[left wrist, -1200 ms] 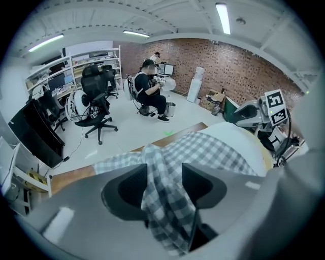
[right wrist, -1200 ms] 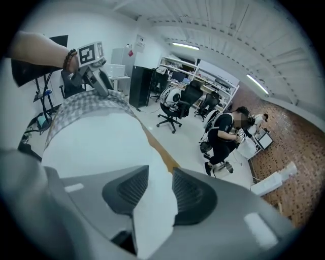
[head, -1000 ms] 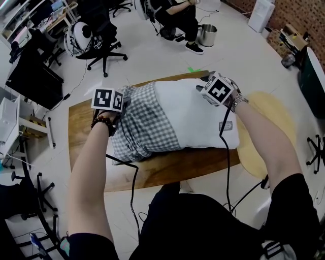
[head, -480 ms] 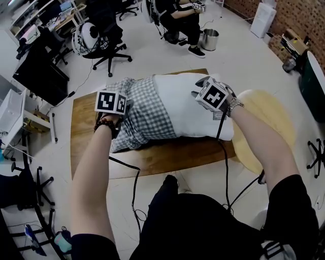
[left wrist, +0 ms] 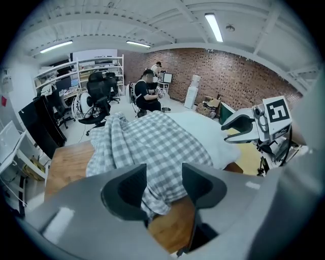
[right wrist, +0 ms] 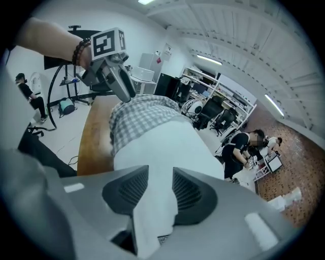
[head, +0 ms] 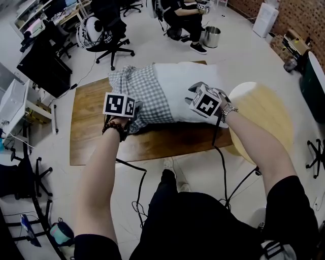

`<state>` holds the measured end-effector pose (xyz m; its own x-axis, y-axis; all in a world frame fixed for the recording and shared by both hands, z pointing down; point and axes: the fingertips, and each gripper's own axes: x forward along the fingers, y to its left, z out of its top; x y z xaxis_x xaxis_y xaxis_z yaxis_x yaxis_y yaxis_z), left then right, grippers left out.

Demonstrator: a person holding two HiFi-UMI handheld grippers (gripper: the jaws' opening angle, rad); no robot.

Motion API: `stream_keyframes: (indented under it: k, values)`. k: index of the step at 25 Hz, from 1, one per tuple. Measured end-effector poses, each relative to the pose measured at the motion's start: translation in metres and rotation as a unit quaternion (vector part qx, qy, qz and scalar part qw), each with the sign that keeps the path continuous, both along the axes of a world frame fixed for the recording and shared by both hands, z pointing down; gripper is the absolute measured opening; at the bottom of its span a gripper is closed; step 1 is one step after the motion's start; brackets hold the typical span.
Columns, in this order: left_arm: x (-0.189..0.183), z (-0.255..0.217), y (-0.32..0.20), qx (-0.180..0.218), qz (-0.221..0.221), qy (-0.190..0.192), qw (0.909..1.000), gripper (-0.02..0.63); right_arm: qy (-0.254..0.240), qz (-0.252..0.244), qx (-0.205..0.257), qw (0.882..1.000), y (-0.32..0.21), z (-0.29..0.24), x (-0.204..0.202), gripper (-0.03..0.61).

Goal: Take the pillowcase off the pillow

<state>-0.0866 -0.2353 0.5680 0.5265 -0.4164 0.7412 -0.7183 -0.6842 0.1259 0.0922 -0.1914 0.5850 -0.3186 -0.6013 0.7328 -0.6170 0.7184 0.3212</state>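
Pillow [head: 185, 84]: white, lying flat on the far half of the wooden tabletop [head: 91, 137]. Its long axis runs along the tabletop's length. The bare end points to the right edge and the covered end to the left edge.
Pillowcase [head: 139, 91]: grey-and-white check, bunched over the left part of the pillow only. Its loose hem falls toward the tabletop's near edge.
Left gripper [left wrist: 164, 179]: at the near side of the pillowcase, jaws fairly wide and closed on a thick bunch of its hem.
Right gripper [right wrist: 160, 189]: at the near side of the bare end, jaws narrower, pinching a fold of the white pillow fabric.
Round pale table [head: 264, 114]: just beside the tabletop's right edge.
Beyond the far edge: office chairs [head: 109, 38], a metal bin [head: 212, 35] and a seated person [head: 177, 15].
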Motion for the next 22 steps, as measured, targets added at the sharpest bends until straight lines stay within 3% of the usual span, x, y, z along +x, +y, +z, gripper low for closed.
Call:
stream_keyframes:
  k: [8, 14, 22]
  values:
    - [0.015, 0.033, 0.047, -0.009, -0.006, 0.021, 0.9997, 0.230, 0.019, -0.035, 0.009, 0.999, 0.033, 0.023, -0.028, 0.172]
    - [0.015, 0.047, 0.052, 0.001, -0.024, 0.035, 0.9991, 0.233, 0.047, -0.053, 0.031, 0.997, 0.035, 0.036, -0.050, 0.206]
    - [0.024, 0.069, 0.050, 0.080, -0.056, 0.083, 0.9917, 0.245, 0.123, -0.060, 0.100, 0.986, 0.021, 0.059, -0.055, 0.259]
